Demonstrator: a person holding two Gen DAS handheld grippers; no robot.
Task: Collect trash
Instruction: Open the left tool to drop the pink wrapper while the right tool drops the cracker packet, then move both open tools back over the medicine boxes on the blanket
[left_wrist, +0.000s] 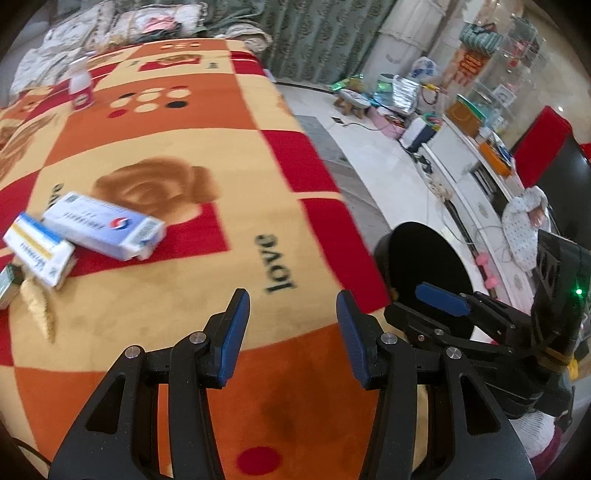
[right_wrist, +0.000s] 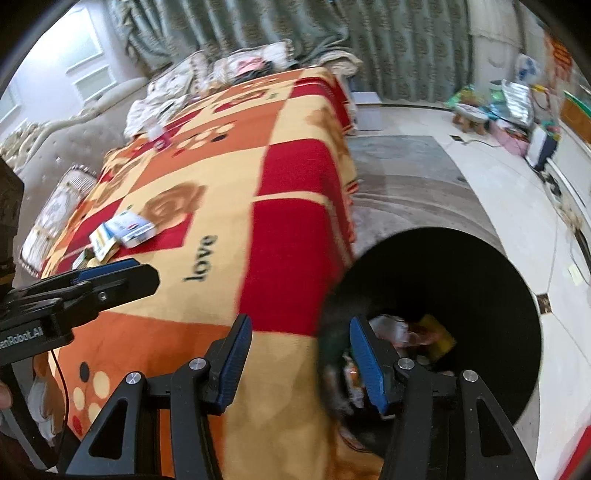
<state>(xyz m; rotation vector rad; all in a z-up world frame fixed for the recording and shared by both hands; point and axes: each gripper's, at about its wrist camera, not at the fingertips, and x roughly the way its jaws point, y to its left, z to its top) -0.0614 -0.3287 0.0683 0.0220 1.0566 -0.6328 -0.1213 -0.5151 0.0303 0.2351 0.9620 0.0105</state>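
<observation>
A blanket-covered table carries trash: a blue-and-white box, a yellow-and-white box and a small green box at the left, and a white bottle with a red label at the far end. The boxes also show in the right wrist view. My left gripper is open and empty above the blanket's near part. My right gripper is open and empty at the table's right edge, beside a black trash bin that holds some trash. The right gripper also shows in the left wrist view.
A pale cone-shaped scrap lies by the boxes. A sofa with cushions runs along the table's left. Green curtains hang behind. A small stool, bags and a white cabinet crowd the right side of the tiled floor.
</observation>
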